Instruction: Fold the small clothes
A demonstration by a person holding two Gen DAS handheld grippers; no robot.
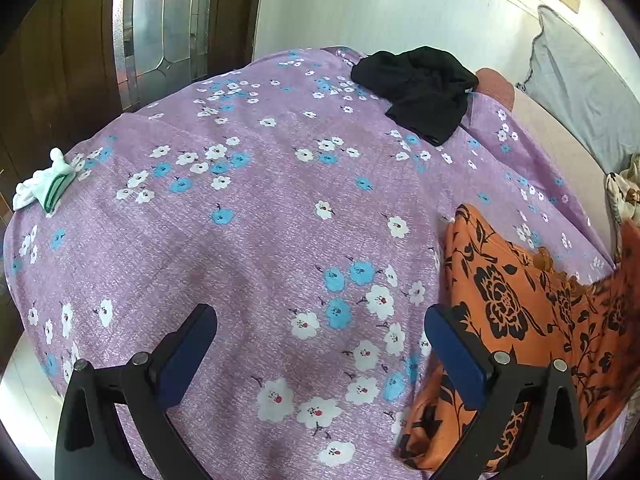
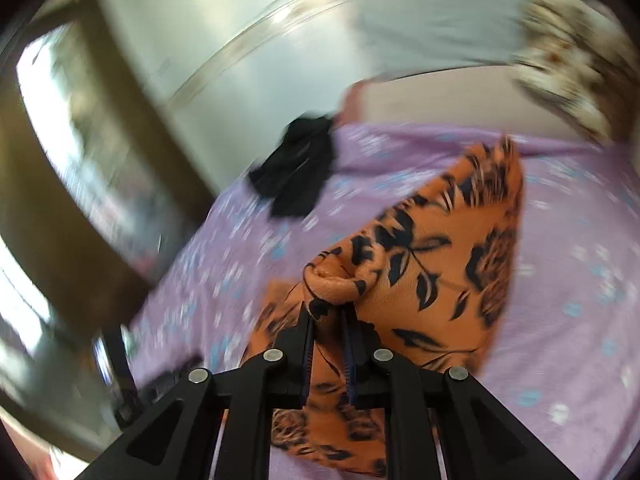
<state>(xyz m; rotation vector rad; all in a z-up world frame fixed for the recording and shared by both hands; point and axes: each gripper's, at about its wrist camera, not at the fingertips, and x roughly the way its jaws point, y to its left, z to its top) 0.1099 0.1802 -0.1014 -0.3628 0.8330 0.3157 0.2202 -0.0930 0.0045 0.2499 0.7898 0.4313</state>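
Observation:
An orange garment with black flowers [image 1: 532, 312] lies on the purple flowered bedsheet [image 1: 260, 220] at the right. My left gripper [image 1: 320, 332] is open and empty above the sheet, its right finger beside the garment's left edge. My right gripper [image 2: 330, 312] is shut on a bunched edge of the orange garment [image 2: 440, 256] and holds it up off the sheet; that view is motion-blurred. A black garment [image 1: 420, 88] lies crumpled at the far side of the bed. It also shows in the right wrist view [image 2: 296, 176].
A small white and green cloth [image 1: 44, 184] lies at the bed's left edge. A wooden door with patterned glass [image 1: 160, 20] stands behind the bed. A grey pillow [image 1: 576, 92] leans on the white wall at the right.

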